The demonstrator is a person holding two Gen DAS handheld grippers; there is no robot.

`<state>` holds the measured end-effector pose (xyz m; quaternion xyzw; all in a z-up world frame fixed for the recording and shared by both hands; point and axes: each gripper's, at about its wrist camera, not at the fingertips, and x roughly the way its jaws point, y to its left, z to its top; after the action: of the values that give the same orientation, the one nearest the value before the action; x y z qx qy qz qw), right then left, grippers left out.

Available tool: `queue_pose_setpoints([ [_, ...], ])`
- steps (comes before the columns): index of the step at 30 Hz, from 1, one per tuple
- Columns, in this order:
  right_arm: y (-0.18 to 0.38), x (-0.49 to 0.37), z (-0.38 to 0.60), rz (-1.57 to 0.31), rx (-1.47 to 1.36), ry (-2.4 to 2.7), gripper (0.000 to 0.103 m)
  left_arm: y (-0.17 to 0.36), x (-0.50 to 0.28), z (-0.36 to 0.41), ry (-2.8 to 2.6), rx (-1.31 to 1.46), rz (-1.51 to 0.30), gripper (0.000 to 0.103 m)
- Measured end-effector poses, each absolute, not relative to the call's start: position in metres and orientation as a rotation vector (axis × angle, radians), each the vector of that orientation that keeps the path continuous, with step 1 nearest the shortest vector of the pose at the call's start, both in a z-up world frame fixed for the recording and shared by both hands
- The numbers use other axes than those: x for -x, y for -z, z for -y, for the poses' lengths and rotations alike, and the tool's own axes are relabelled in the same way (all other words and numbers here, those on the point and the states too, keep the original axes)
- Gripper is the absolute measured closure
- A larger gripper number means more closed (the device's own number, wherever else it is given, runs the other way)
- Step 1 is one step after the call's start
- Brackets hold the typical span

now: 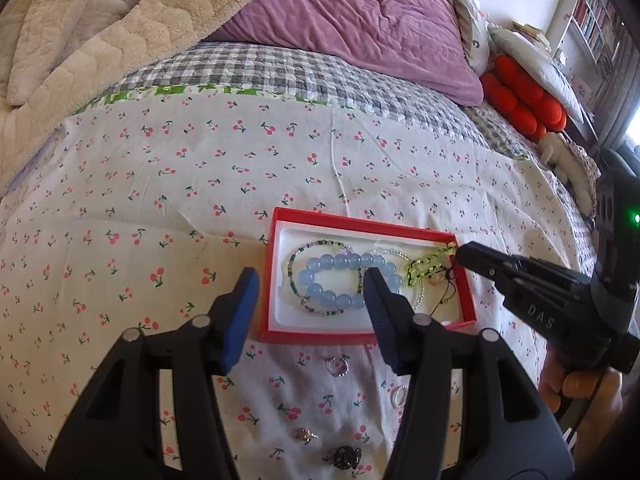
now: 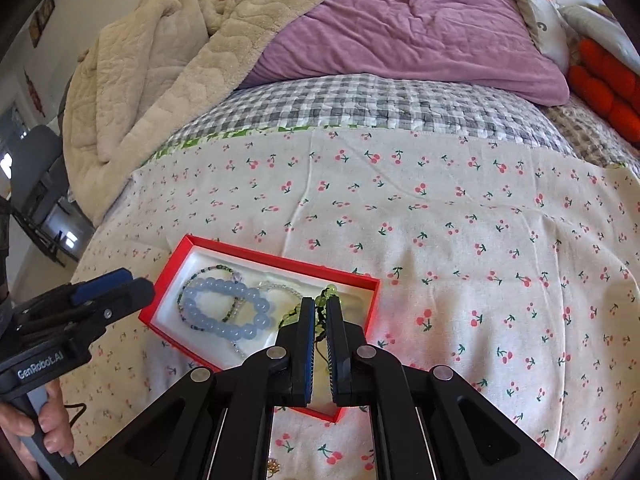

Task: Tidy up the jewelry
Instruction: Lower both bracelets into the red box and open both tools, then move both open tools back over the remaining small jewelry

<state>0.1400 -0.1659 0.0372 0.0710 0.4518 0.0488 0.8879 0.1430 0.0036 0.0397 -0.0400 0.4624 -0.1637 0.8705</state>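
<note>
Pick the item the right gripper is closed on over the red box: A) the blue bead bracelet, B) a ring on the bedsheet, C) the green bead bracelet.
C: the right gripper is nearly closed on the green bead bracelet at the red box's right end, while the blue bead bracelet lies untouched.

The red box (image 1: pixel 362 224) looks like matt card with a smooth white lining. The blue bead bracelet (image 1: pixel 344 282) is glossy and translucent. The cherry-print sheet (image 1: pixel 200 168) is thin matt cloth; the beige blanket (image 1: pixel 80 32) is fleecy and quilted.
</note>
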Motion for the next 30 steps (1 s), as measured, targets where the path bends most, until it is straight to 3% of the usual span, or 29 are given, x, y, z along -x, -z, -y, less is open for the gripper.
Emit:
queue_pose_setpoints([
  [7,-0.05,-0.131,0.174,-0.967,-0.208,-0.133,0.08,-0.046,-0.131,-0.006,0.336,0.03,-0.954,0.022],
  [9,-0.055,-0.123,0.174,-0.964,-0.202,-0.137,0.064,-0.044,-0.128,-0.009,0.334,0.025,-0.973,0.021],
  [10,-0.057,-0.119,0.173,-0.959,-0.197,-0.139,0.037,-0.043,-0.125,-0.01,0.335,0.02,-0.988,0.02],
  [11,-0.061,-0.113,0.172,-0.941,-0.191,-0.145,0.025,-0.042,-0.122,-0.011,0.337,0.015,-0.995,0.02],
  [30,-0.047,-0.028,0.153,-0.944,0.0,-0.237,0.023,-0.005,-0.051,-0.013,0.441,-0.165,-1.099,0.018],
])
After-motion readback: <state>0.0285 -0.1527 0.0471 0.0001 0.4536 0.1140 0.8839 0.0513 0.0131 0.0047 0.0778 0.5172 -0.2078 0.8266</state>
